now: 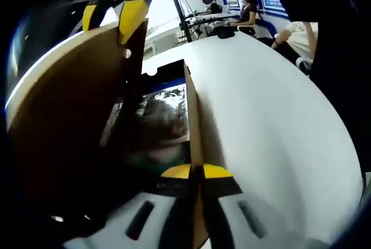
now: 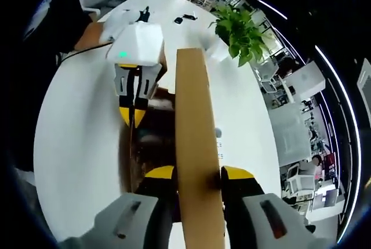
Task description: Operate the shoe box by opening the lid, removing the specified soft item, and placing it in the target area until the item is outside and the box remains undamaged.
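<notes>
- I count one shoe box (image 1: 193, 127) on the table, seen in both views.
- One raised lid (image 2: 196, 144), brown cardboard.
- One dark, soft-looking item (image 1: 159, 124) inside the box; too blurred for me to tell more.
- Two grippers: my left gripper (image 1: 196, 173) and my right gripper (image 2: 197, 174), each with two yellow-tipped jaws.
- One white table (image 1: 272, 121).
- One green potted plant (image 2: 239, 31) in the right gripper view.
- Two seated people (image 1: 232, 8) far off in the left gripper view.
- Two small dark objects (image 2: 183, 18) on the far table; I cannot tell what.
</notes>
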Available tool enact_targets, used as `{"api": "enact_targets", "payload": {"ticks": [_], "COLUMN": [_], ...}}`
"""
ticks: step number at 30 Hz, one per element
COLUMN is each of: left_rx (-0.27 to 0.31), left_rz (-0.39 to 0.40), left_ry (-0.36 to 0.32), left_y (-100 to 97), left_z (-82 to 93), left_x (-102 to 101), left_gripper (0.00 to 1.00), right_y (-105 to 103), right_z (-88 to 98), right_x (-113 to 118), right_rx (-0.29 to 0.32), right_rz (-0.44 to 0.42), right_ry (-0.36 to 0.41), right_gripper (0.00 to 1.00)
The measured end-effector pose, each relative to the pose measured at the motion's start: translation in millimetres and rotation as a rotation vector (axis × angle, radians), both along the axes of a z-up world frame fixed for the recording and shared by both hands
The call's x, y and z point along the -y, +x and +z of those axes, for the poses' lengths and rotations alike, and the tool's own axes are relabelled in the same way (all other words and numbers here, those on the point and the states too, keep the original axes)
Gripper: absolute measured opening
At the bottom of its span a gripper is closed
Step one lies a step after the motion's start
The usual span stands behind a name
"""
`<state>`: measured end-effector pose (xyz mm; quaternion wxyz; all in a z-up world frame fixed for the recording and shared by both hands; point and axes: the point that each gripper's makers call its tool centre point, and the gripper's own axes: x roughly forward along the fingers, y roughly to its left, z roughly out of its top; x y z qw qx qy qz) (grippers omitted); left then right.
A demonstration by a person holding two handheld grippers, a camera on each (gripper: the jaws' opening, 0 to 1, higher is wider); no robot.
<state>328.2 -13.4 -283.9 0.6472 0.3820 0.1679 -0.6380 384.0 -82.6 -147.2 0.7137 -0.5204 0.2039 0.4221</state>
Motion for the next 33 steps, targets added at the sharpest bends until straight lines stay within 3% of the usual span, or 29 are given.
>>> {"api": "enact_targets", "payload": {"ticks": [11,28,33], "left_rx": [-0.006,-0.017,-0.013], "left_rz": [0.001,0.007,0.003], "left_ry": [-0.005,-0.011,-0.015], "left_y": [-0.2,-2.0,-1.5], "left_z": [0.3,0.4,0.5], "left_x": [0,1,1], "left_gripper": [0.04,0.04,0.05], "right_y": [12,24,25], "right_z": [13.6,18.9,18.2], "right_x": [1,1,1], "right_rx": [0.066,0.103,0.154], "right_rz": [-0.033,-0.064,-0.062], "right_ry": [0.021,0.047,0.041], "right_gripper": [0.29,0.29,0.28]}}
